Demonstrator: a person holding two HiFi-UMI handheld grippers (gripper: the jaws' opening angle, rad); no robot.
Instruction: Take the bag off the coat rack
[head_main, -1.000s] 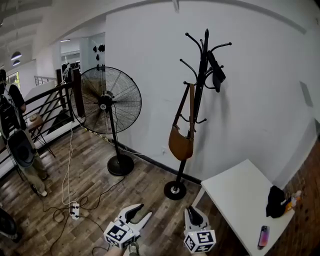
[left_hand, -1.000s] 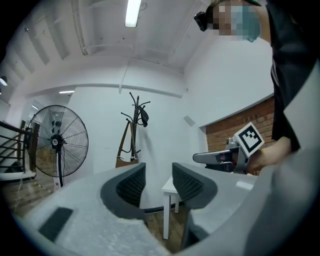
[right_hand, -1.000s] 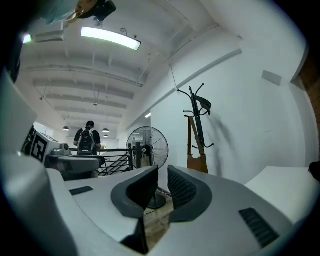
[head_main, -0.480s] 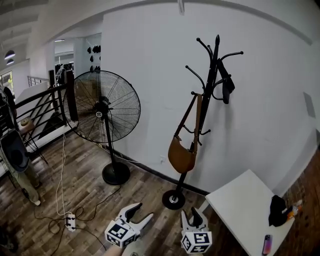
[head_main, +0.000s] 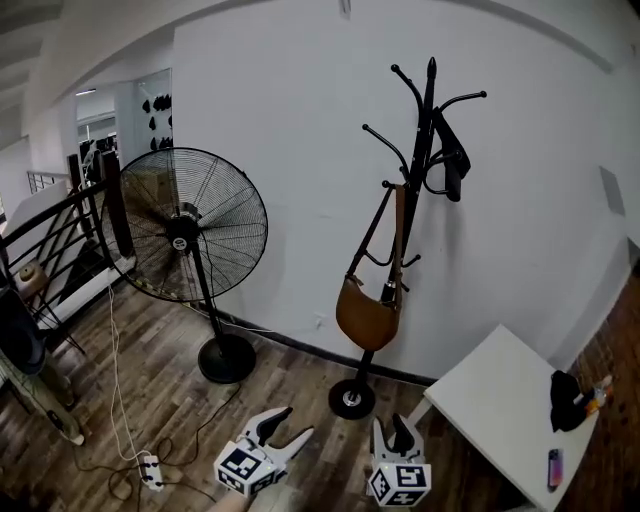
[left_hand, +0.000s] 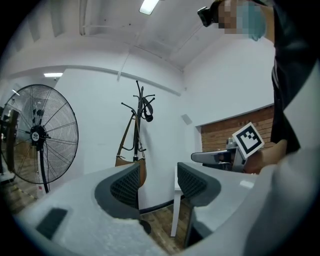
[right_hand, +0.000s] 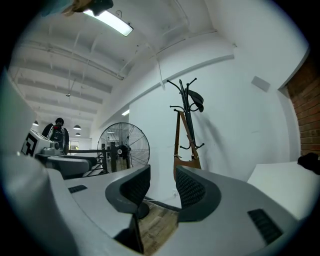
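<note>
A tan leather bag hangs by its long strap from a hook of the black coat rack, which stands against the white wall. Both grippers are low in the head view, well short of the rack. My left gripper is open and points up and right toward the rack's base. My right gripper has its jaws apart and easing inward, with nothing between them. The left gripper view frames the bag beyond the empty jaws of the left gripper. The right gripper view shows the bag past the right gripper.
A large black pedestal fan stands left of the rack. A white table at the right carries a black item and a phone. A power strip and cable lie on the wood floor. A dark item hangs high on the rack.
Both grippers' jaws have spread apart, the right one from nearly shut. The head view has swung, so the fan and rack sit a little differently in the picture.
</note>
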